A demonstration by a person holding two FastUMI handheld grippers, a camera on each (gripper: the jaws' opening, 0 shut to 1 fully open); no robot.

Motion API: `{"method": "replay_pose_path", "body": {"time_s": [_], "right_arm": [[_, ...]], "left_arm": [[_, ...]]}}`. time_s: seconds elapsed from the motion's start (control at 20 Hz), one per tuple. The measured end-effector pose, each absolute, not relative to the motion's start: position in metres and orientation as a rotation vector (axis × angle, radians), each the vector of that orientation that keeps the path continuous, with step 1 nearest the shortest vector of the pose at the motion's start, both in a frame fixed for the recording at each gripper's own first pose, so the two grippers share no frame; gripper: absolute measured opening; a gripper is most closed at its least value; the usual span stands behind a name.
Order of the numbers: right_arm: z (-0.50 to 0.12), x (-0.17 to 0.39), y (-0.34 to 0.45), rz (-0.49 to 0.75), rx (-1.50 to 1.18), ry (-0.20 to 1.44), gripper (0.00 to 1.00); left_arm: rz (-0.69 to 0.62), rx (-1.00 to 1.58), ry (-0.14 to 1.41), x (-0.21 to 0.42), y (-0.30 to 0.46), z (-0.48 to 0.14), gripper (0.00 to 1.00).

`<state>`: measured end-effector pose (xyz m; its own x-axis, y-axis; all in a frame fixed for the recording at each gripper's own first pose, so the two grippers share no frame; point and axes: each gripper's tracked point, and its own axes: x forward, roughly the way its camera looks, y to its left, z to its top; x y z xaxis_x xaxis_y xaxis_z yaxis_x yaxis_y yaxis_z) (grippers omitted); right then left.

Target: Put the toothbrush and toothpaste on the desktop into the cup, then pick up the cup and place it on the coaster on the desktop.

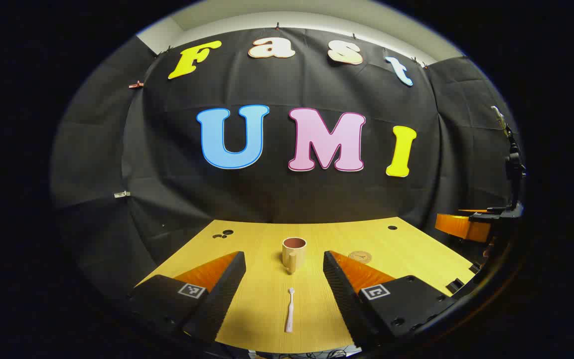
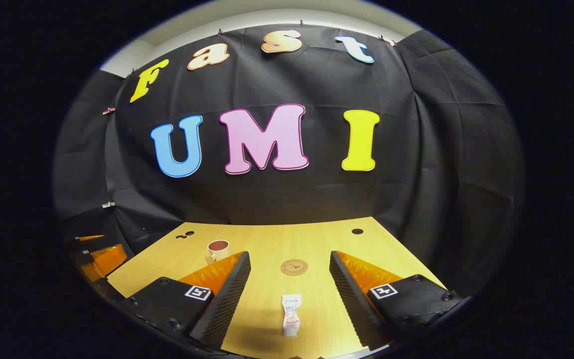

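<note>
toothbrush (image 1: 290,311) flat on desk (image 1: 406,249), between my spread left fingers (image 1: 227,284) | toothpaste (image 2: 291,308) between spread right fingers (image 2: 352,284), lined up to pinch | cup (image 1: 293,253) empty, coaster (image 2: 294,267) bare
</note>
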<state>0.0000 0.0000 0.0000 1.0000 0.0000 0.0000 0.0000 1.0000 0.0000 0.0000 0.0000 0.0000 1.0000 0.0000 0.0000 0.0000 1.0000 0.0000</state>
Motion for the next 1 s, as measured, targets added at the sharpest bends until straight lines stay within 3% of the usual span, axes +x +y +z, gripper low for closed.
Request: {"method": "replay_pose_path", "body": {"time_s": [1.0], "right_arm": [[-0.044, 0.025, 0.007, 0.016, -0.039, 0.164, 0.98]], "left_arm": [[0.010, -0.023, 0.079, 0.019, 0.011, -0.029, 0.97]]}}
